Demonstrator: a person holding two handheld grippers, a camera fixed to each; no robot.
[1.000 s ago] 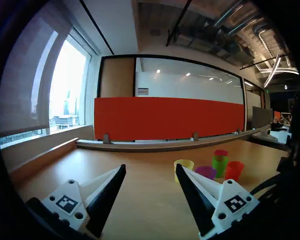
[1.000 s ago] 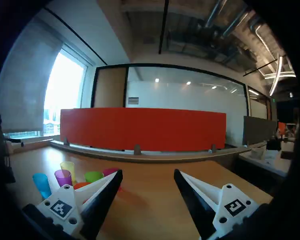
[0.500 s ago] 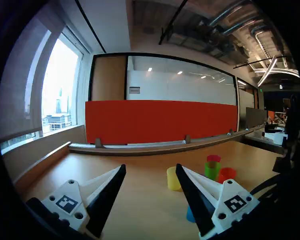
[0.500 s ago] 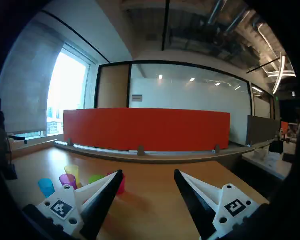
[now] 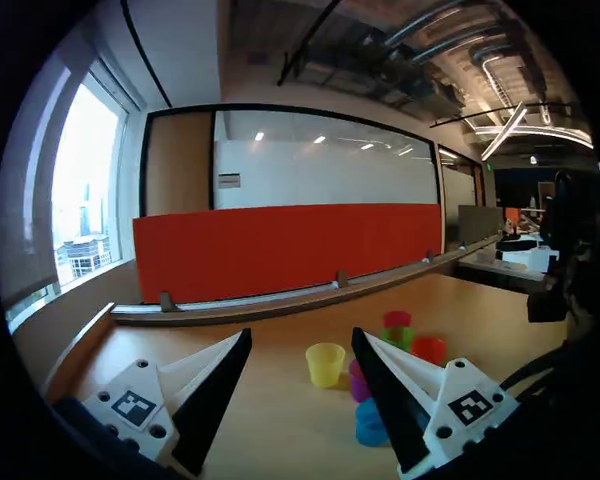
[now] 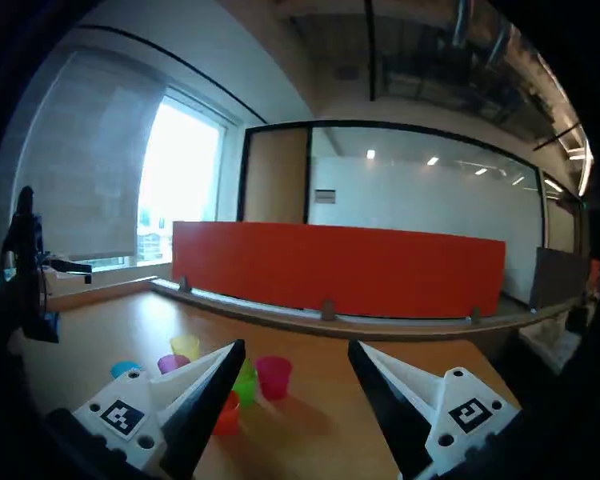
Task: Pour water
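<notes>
Several small plastic cups stand grouped on the wooden table [image 5: 276, 416]. In the left gripper view a yellow cup [image 5: 326, 364] sits just ahead between the fingers, while a purple cup [image 5: 357, 382] and a blue cup [image 5: 370, 422] are partly hidden by the right finger. A green cup [image 5: 401, 337], a pink cup [image 5: 396, 319] and a red cup [image 5: 429, 350] stand farther off. My left gripper [image 5: 300, 336] is open and empty. In the right gripper view the yellow cup [image 6: 185, 346], purple cup [image 6: 172, 364], blue cup [image 6: 124, 369], green cup [image 6: 246, 386], pink cup [image 6: 274, 376] and red cup [image 6: 227, 414] lie low left. My right gripper [image 6: 296, 346] is open and empty.
A long red divider panel [image 5: 284, 244] runs along the table's far edge, with a glass wall behind it. A bright window [image 6: 172, 184] is on the left. The other gripper shows as a dark shape at the right edge [image 5: 560, 288] and at the left edge [image 6: 30, 272].
Both views have swung. In the left gripper view the cups slid left and the blue cup came into sight. In the right gripper view the cups shifted right toward the fingers.
</notes>
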